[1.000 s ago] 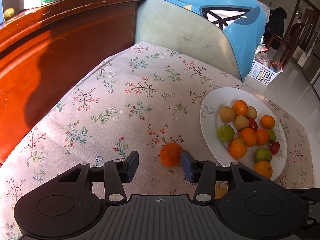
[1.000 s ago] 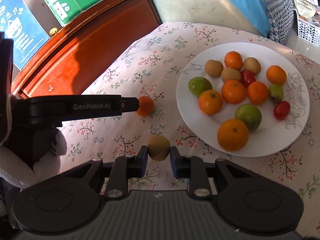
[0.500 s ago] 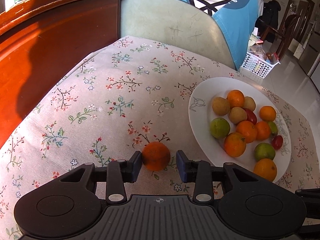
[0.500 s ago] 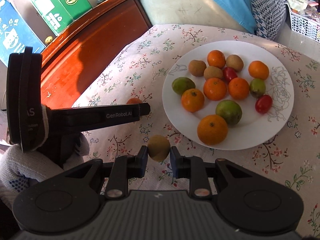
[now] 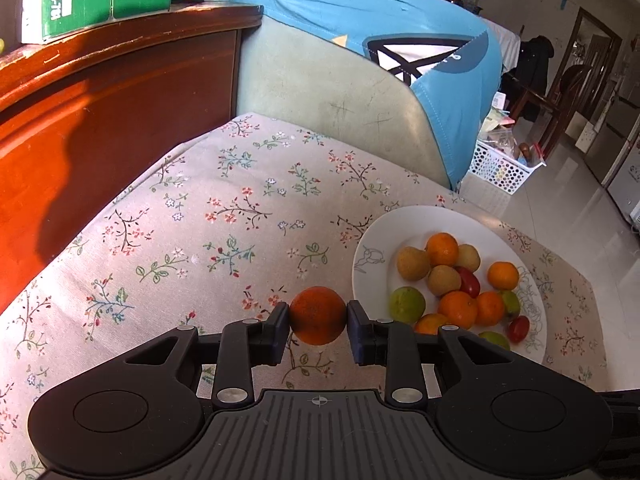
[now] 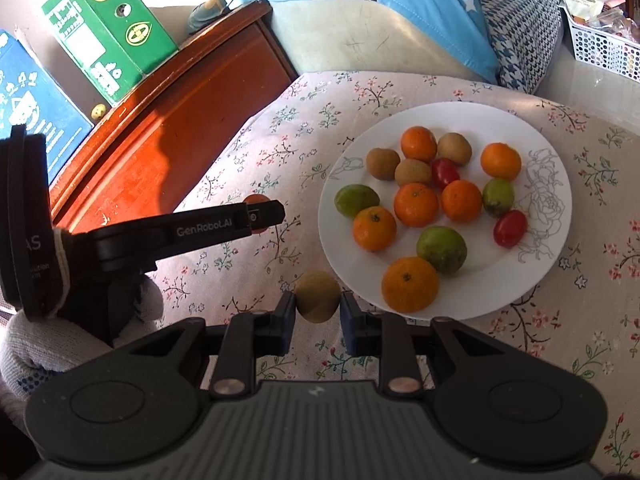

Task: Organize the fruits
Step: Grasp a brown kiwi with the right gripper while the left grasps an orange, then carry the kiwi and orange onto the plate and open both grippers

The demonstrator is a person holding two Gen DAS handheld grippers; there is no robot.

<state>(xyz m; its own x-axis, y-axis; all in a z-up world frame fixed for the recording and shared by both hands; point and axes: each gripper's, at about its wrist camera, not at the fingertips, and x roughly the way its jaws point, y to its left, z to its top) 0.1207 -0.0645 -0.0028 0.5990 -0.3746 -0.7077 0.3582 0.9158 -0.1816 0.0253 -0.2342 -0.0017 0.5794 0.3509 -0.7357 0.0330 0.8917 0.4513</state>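
A: Start on the left. What has the left gripper got?

B: An orange, pinched between its two fingers, which are closed in to the fruit's width and touch it on both sides. It looks lifted off the flowered cloth, though I can't be sure of the gap under it.

A: And the plate?

B: The white plate lies ahead of the fingers and off to their right, already loaded with oranges, brown fruit, green ones and small red ones.

A: The right gripper?

B: Closed on a brown fruit, one pad on each side. The plate rim sits just beyond its right finger.

A: What could go wrong?

B: Both fruits are round and held only at their widest points, so a tilt or a quick swing could let one roll out onto the cloth. Also the plate is crowded; dropping either onto the pile could knock a neighbour over the rim. And both grippers head for the same plate, so they may bump.
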